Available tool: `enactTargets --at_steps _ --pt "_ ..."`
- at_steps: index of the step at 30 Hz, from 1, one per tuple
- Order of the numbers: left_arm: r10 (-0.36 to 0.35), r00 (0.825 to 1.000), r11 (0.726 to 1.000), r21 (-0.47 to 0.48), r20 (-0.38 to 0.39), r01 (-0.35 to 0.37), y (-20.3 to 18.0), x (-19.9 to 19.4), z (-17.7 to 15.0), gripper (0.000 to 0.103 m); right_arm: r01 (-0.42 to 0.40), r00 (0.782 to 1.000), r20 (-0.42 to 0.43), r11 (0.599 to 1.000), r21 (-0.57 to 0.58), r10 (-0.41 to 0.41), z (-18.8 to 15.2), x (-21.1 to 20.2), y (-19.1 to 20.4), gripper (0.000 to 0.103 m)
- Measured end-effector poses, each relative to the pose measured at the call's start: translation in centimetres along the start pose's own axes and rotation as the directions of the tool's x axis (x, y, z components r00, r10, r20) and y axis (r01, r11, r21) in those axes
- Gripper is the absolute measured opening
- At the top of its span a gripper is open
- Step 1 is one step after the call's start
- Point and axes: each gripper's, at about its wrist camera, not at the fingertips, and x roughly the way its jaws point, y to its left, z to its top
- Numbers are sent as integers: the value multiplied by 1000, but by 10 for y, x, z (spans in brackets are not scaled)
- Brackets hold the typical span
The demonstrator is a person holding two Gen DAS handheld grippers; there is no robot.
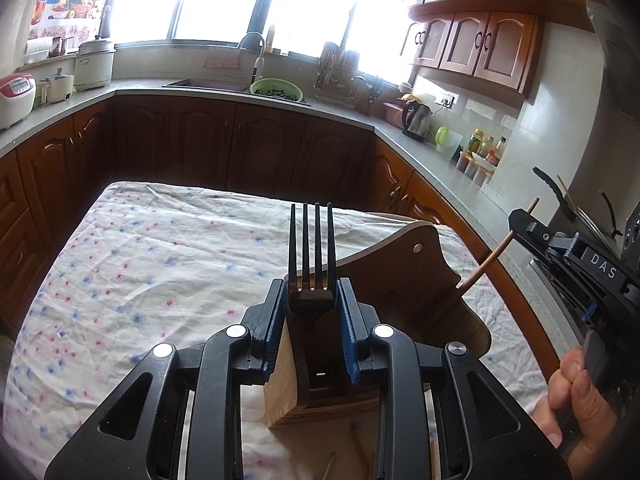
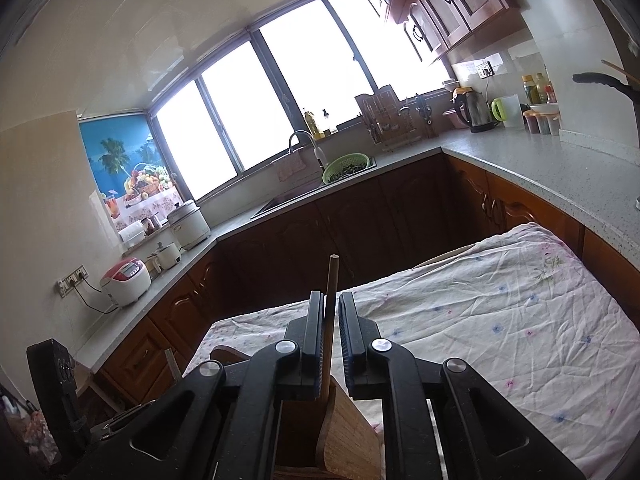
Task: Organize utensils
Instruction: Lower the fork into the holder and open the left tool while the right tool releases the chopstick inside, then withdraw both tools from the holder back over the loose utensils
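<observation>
Kitchen, U-shaped grey counter, brown cabinets, bright windows behind the sink. Work surface: bench (image 1: 120, 264) covered with a crumpled floral cloth; a wooden utensil holder (image 1: 308, 368) stands on it near the front edge, its curved back panel rising to the right.

Left: left gripper (image 1: 311, 312) sits directly above the holder's front compartment. A black fork (image 1: 311, 248) stands between the blue pads, tines up, handle running down into the slot. Pads appear to touch the fork's neck on both sides, so I read it as pinched, though the contact is not sharp enough to be sure. Judgement: the fork is mid-insertion or just seated.

Right: right gripper (image 2: 330, 312) has its jaws nearly together around a wooden chopstick (image 2: 332, 280), which leans on the left pad; a thin gap shows by the right pad. The left wrist view shows the chopstick's lower end dropping behind the holder's back panel.

Doing the step well (judgement):
- Keep the fork vertical and let the handle bottom out before spreading the pads, so it does not tip against the slot wall.
- Lower the chopstick along its own axis; a sideways push could rock the holder, which looks light.
- Keep the two grippers apart; they work close over one small holder.
- Loose sticks lie on the cloth in front of the holder, still to be collected.
</observation>
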Motion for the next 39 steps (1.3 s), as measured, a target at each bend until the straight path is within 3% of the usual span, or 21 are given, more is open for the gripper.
enactTargets --at_steps 4,9,11,12,14,24,39 --pt "9 1000 1000 -7 17 -9 1 -8 0 49 -14 1000 -3 1000 25 14 1 -5 -4 41" --pt "8 1000 1000 -22 24 -8 5 -26 -1 66 -21 1000 12 999 37 21 4 -23 -4 48" --pt "9 999 1000 -26 32 -8 8 -37 -4 73 -32 999 24 999 41 31 3 -35 -4 68" --pt "15 999 1000 -27 33 -14 9 -43 -6 80 -35 999 31 999 41 34 3 -42 -4 74" --pt "19 999 999 -34 40 -18 12 -55 -12 84 -41 999 36 998 43 40 -1 -55 -3 87" --pt "8 999 999 -37 38 -7 21 -118 -54 88 -62 998 1 998 28 62 -40 -116 2 94" --pt "26 997 1000 -3 67 -26 16 -183 -111 95 27 1000 -7 994 -108 -28 -104 -196 18 99"
